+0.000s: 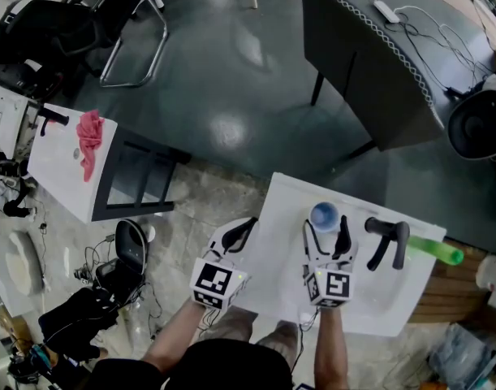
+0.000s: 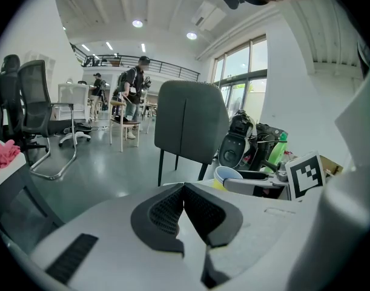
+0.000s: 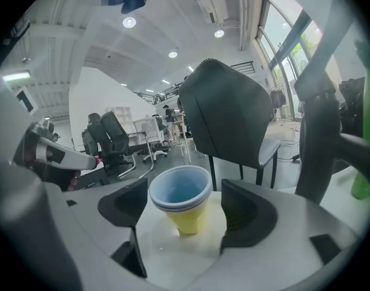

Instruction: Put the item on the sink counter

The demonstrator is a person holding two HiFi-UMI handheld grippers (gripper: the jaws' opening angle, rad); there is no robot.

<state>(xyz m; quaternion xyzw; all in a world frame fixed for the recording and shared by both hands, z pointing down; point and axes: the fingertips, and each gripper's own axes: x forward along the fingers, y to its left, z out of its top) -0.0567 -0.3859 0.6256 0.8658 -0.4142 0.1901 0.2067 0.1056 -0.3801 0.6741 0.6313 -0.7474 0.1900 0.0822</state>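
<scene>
The cup stands up straight on the white table, near the far edge. It is just to the left of the black tap. A green thing lies to the right of the tap, but I cannot tell what it is.

The right tool has its two jaws spread wide, one on each side of the cup. There is a little gap on both sides, so the pads are not squeezing it. I think the cup is standing by itself now and the tool is only around it. That is how it would look when a thing has been set down and let go. If so, the job is almost done, and the tool only has to pull back toward the person without bumping the cup.

The left tool is at the near left edge of the table. Its jaws are pressed together with nothing between them. It looks like it is just waiting out of the way.

The cup is yellow on the outside and light blue on the inside. It is wide at the top and small at the bottom. Its rim shows thin lines, so it may be more than one cup stacked together. It looks empty and light, so a small bump could tip it.
</scene>
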